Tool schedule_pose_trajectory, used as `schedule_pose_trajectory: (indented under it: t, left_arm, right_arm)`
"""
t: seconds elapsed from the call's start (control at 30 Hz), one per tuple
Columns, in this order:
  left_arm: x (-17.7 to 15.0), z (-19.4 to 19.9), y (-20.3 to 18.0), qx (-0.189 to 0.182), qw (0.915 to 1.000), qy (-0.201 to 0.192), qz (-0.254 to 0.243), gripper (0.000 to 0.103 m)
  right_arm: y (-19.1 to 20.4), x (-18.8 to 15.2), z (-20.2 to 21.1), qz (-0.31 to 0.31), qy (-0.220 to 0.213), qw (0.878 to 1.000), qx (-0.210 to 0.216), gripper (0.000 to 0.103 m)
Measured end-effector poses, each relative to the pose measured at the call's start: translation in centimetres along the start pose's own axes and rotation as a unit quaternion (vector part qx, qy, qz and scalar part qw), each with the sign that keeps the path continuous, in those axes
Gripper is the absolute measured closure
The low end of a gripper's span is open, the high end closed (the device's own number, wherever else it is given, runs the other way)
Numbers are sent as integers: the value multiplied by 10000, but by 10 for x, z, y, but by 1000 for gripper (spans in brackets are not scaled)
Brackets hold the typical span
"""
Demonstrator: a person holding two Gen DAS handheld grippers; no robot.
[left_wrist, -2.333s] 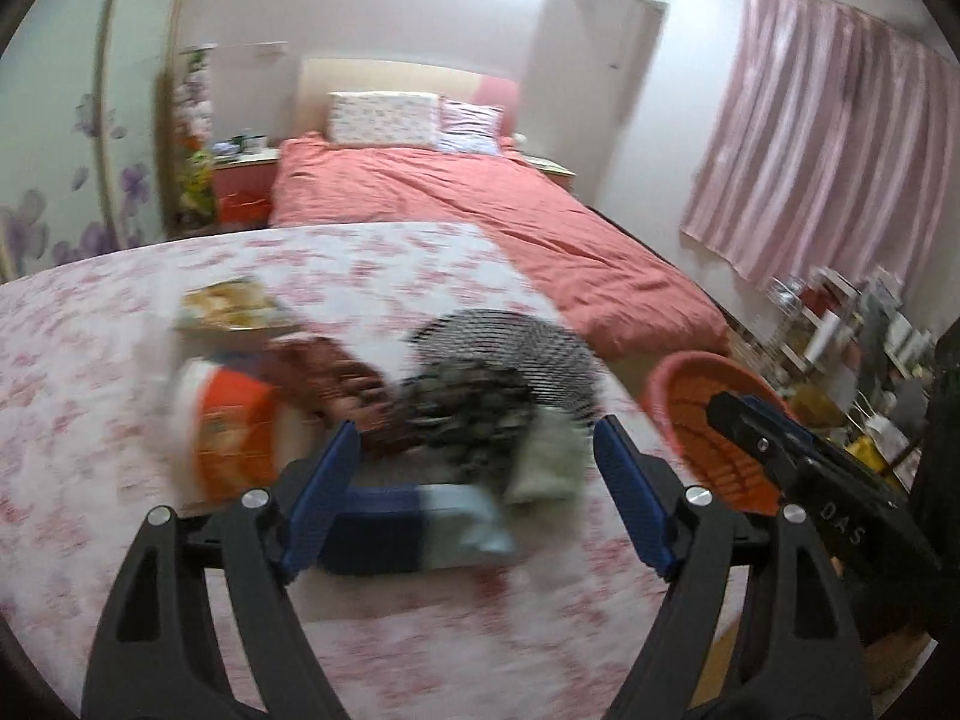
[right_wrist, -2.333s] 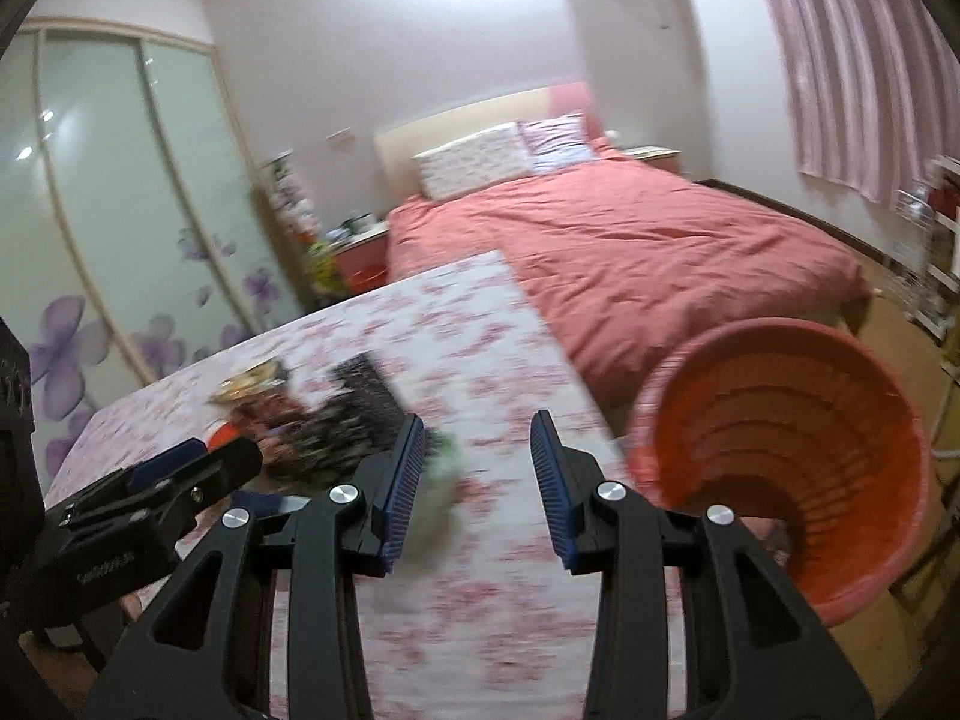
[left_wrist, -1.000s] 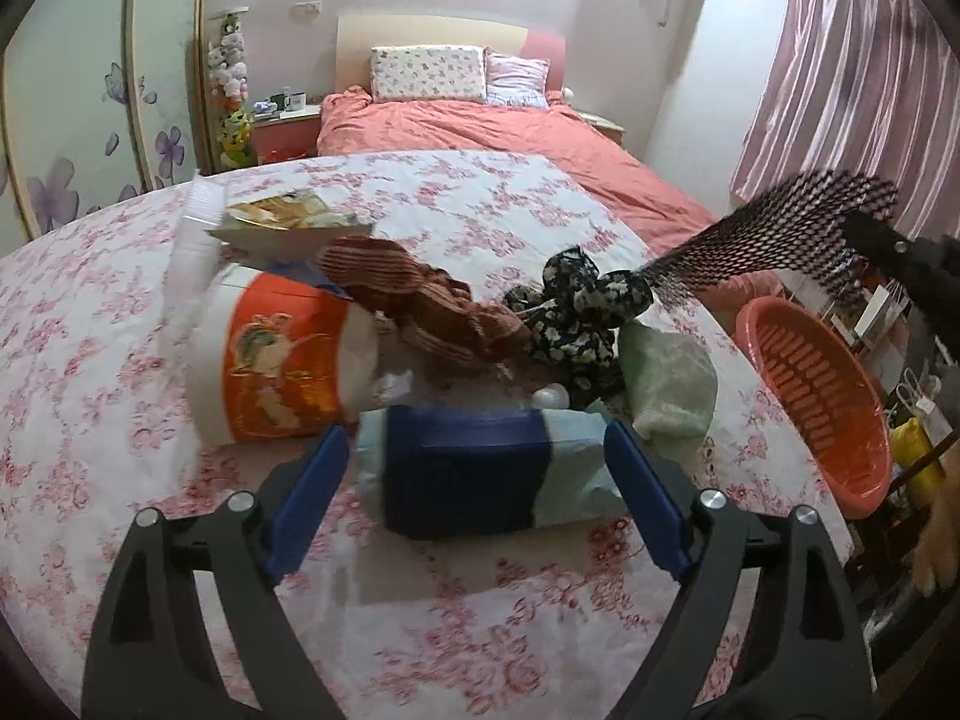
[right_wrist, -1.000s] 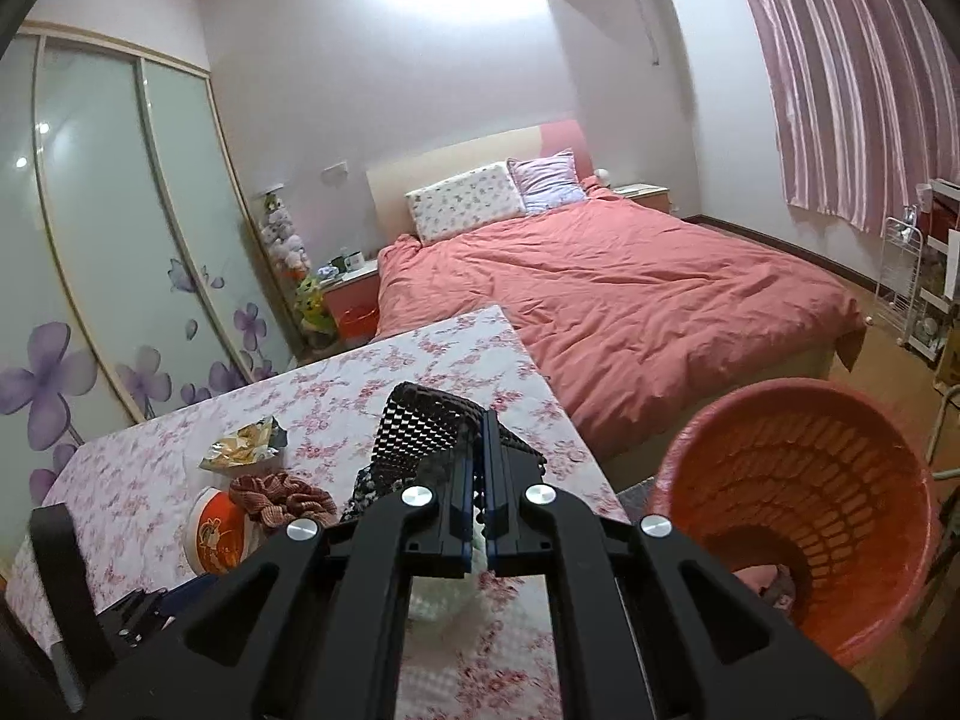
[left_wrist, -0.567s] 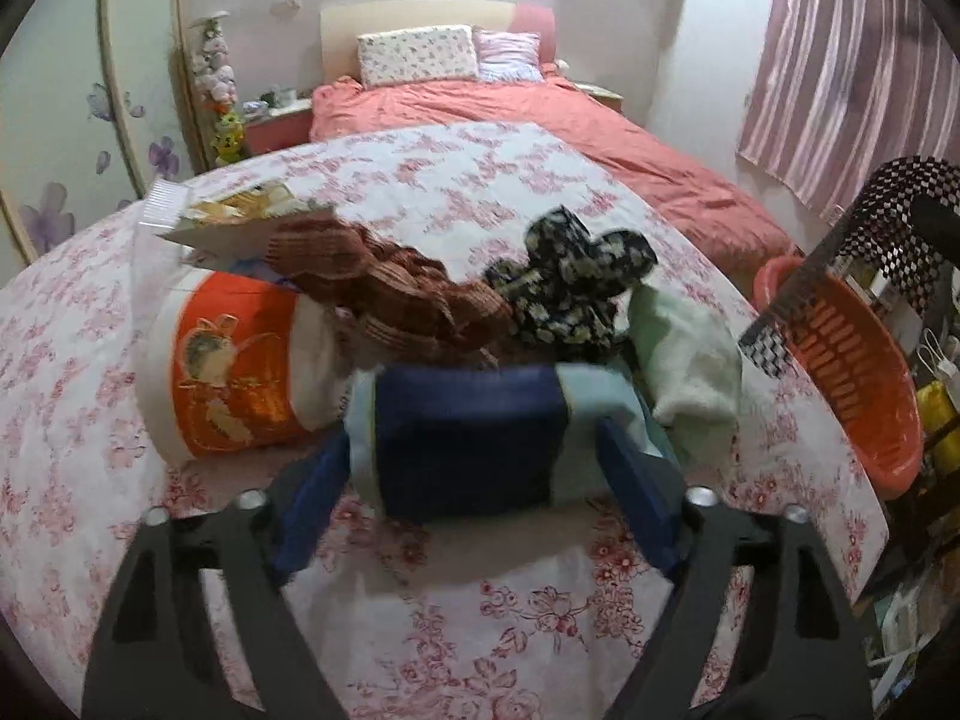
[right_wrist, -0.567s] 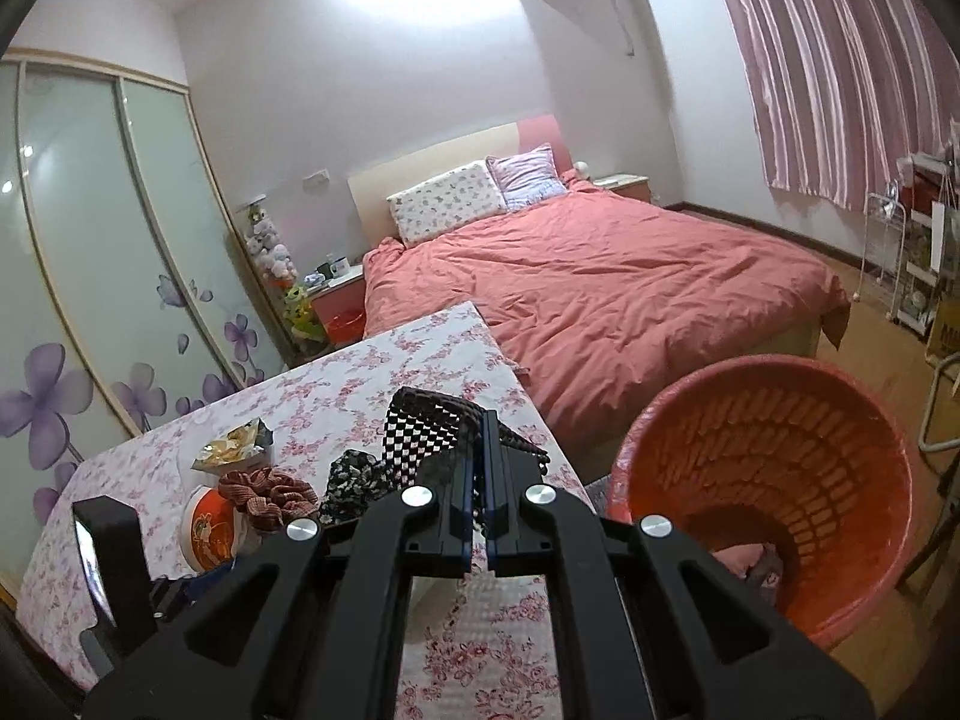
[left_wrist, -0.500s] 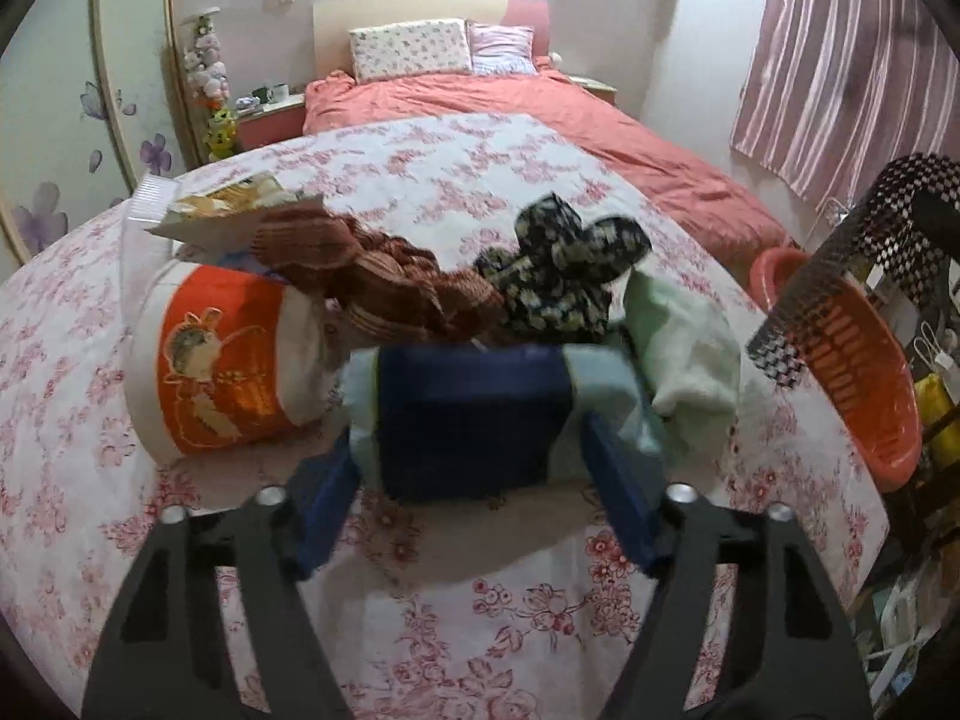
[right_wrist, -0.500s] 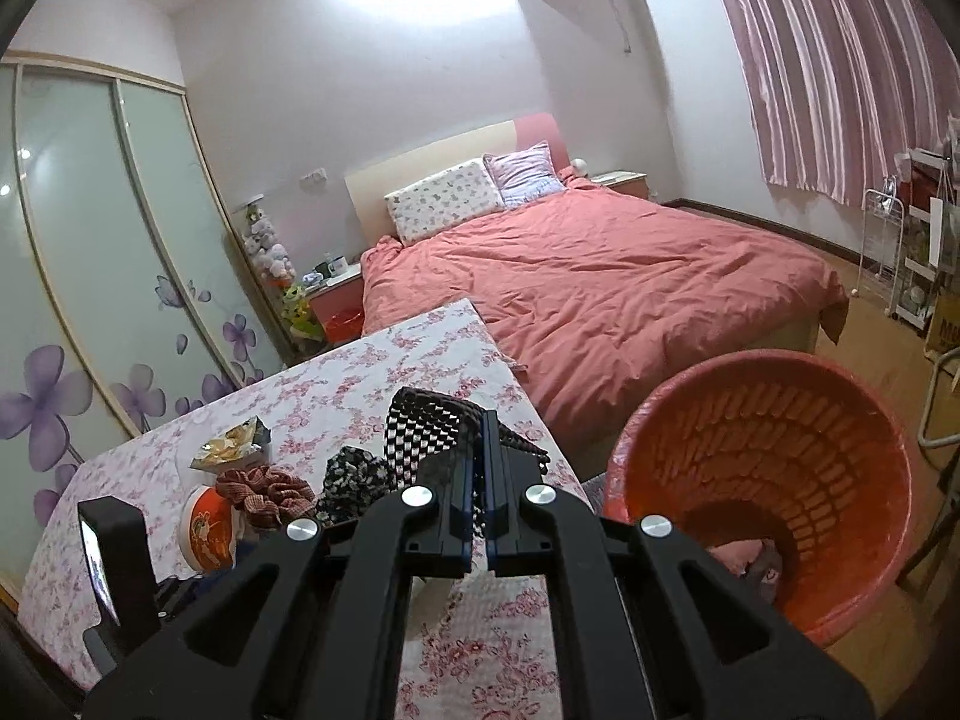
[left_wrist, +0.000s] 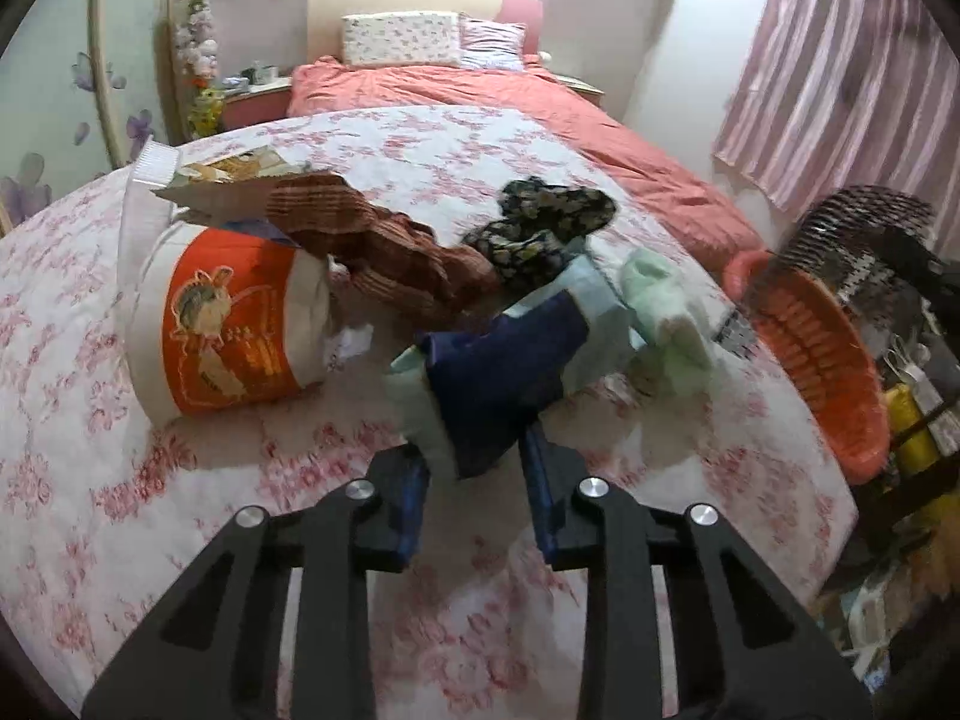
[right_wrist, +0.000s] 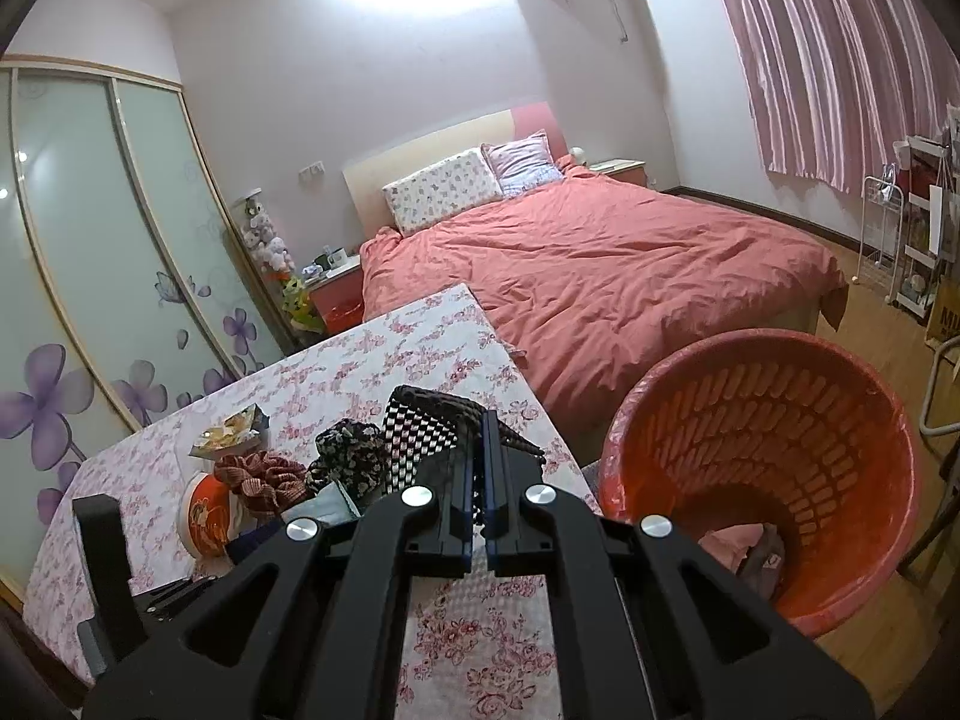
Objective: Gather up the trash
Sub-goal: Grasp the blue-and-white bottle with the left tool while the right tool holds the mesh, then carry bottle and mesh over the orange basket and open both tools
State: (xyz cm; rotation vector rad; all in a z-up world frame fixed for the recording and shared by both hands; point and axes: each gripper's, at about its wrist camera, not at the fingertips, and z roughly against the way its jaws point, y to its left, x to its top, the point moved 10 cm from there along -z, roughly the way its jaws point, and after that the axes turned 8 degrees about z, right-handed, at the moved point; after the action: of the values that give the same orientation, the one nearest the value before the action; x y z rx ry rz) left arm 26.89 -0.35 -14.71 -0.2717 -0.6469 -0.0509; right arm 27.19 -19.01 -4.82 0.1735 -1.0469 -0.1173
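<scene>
Closing fast since a second ago, my left gripper (left_wrist: 474,480) now pinches the navy-and-mint packet (left_wrist: 510,372), which tilts up toward one o'clock off the floral table (left_wrist: 180,540). It feels soft and light, crumpling; I hold its near end. My right gripper (right_wrist: 479,516) stays clenched on checkered mesh (right_wrist: 420,444), with the orange basket (right_wrist: 774,420) at three o'clock.

Between my left tongs' (left_wrist: 474,495) matt blue pads sits a soft navy-and-pale cloth roll (left_wrist: 510,372); my right tongs (right_wrist: 478,519) pinch checkered woven fabric (right_wrist: 420,444) beside the glossy slotted orange plastic basket (right_wrist: 780,420)
</scene>
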Motion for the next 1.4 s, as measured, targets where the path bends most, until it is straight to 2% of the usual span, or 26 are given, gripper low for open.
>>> schedule_pose_trajectory:
  t: [0.07,0.13,0.17,0.4,0.53,0.6,0.67,0.8,1.0,1.07,1.4]
  left_arm:
    - [-6,8,-5,-97,9999,14,-86,71]
    - [-7,14,-8,-151,9998,-34,-79,39]
    - [-6,22,-9,-155,9998,-148,-56,35]
    - [13,27,-13,-10,9991,-386,-155,32]
    - [30,16,-24,155,9977,-461,-475,32]
    - [32,8,-29,175,9970,-365,-661,32]
    - [27,-2,-32,153,9968,-165,-769,41]
    - [12,-12,-31,83,9971,78,-747,52]
    - [8,-7,-29,-62,9981,38,-609,67]
    - [10,1,-29,-106,9983,-58,-569,75]
    - [22,42,-35,-315,9977,-459,-393,82]
  right_arm:
    - [0,-1,0,-4,7,10000,4,100]
    - [-1,-1,1,-13,11,10000,9,100]
    - [-1,-1,1,-15,14,10000,13,100]
    - [0,-2,3,-31,22,10000,37,100]
    - [-1,-3,6,-35,34,10000,51,100]
    - [0,-4,8,-37,36,10000,60,100]
    - [-1,-4,9,-41,36,10000,57,100]
    - [-2,-4,13,-71,22,10000,51,100]
    - [-5,-4,21,-93,-22,10000,16,100]
    - [-6,-2,26,-93,-60,9999,2,100]
    - [-22,8,45,-186,-280,9994,-99,100]
